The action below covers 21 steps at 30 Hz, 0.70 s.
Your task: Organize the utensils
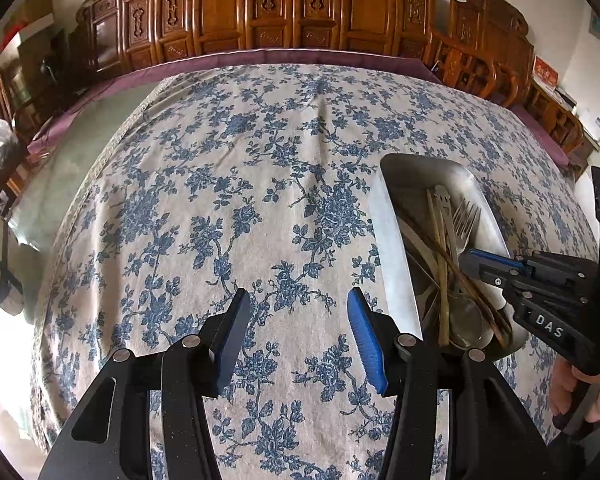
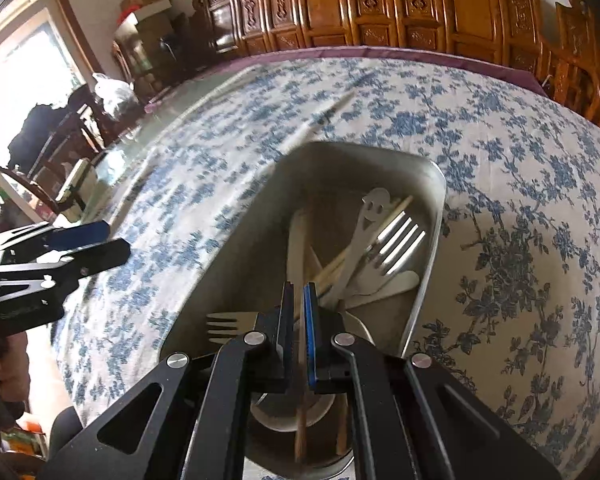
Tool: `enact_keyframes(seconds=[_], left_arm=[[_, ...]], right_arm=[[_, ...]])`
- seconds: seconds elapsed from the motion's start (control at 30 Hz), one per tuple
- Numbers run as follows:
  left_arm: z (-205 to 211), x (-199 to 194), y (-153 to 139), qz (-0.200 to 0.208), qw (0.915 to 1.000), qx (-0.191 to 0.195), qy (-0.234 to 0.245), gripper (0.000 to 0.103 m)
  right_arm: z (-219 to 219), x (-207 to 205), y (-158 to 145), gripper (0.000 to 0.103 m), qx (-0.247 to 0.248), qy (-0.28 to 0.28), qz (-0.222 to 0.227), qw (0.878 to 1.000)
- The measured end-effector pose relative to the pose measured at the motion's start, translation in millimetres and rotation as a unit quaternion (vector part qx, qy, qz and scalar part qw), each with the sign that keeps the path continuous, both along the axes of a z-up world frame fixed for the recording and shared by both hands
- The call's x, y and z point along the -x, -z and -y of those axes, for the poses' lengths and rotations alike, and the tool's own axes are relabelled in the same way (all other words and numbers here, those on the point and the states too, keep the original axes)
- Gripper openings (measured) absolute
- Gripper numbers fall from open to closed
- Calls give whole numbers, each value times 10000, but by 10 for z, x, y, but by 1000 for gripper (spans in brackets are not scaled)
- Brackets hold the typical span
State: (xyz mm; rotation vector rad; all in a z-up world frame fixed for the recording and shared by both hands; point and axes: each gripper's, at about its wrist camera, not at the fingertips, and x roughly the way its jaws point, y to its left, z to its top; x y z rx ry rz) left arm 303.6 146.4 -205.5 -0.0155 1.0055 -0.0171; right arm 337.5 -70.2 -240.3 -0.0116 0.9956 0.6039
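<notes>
The right gripper (image 2: 299, 312) pinched a chopstick (image 2: 301, 392) in the metal tray (image 2: 428, 292); its thin shaft could slip. The left gripper (image 1: 296, 320) hung open.

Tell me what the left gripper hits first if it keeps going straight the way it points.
Probably only the floral tablecloth: the left gripper is open over bare cloth, with the metal tray off to its right. Depth is unclear.

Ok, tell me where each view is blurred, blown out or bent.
Left wrist view: mostly sharp; fisheye bulges the tablecloth and curves the cabinets; dark corners. Right wrist view: motion blur smears the cloth's left side and a chopstick lying on it; the window is blown out white; the fork in the tray glares.
</notes>
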Motion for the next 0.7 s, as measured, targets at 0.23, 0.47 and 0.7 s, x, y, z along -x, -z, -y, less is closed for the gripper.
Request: enact_keyframes(seconds=[0.23, 0.47, 0.7], left_arm=[[128, 80, -78, 97, 9998, -92, 116, 48], [360, 164, -184, 232, 9995, -83, 204, 55], [680, 280, -288, 388, 9987, -156, 298, 87]], right_arm=[[138, 59, -163, 18, 42, 96, 284, 9995], [505, 292, -450, 36, 80, 334, 733, 9967], [915, 667, -727, 71, 207, 711, 1120, 9909]])
